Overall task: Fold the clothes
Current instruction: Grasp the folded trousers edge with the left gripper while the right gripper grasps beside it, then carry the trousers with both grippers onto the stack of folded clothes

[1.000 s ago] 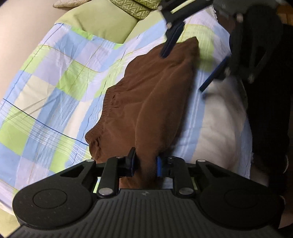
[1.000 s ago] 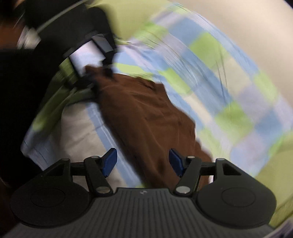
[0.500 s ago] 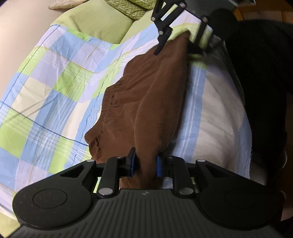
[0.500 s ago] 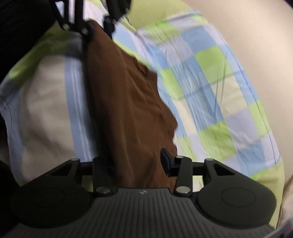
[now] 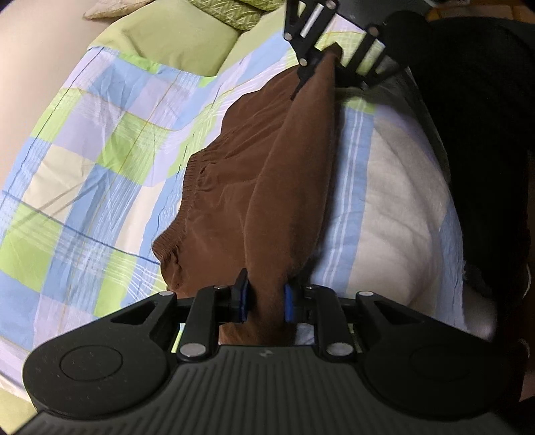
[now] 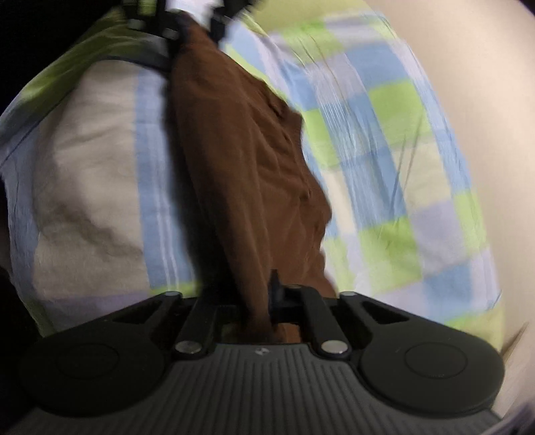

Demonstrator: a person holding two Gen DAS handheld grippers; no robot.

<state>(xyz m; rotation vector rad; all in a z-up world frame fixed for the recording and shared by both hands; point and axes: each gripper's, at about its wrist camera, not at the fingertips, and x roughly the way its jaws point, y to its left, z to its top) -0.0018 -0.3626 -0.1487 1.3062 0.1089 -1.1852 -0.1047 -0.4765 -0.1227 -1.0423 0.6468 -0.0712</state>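
Brown shorts (image 5: 247,187) with an elastic waistband lie on a checked blue, green and white bedsheet (image 5: 100,160). My left gripper (image 5: 264,299) is shut on one end of the shorts' near edge. My right gripper (image 5: 326,67) shows at the top of the left wrist view, shut on the other end of that edge. In the right wrist view the right gripper (image 6: 255,301) pinches the brown fabric (image 6: 247,167), and the left gripper (image 6: 194,23) shows at the top, blurred. The held edge is stretched between the two grippers and raised off the sheet.
A green pillow (image 5: 174,36) and a patterned cushion (image 5: 234,13) lie at the far end of the bed. A person's dark clothing (image 5: 485,150) fills the right side. A beige wall (image 6: 485,100) runs along the bed's far side.
My right gripper, open a second ago, came to the far corner of the shorts and shut on it. The edge between the grippers has lifted and tightened. The left gripper kept its hold.
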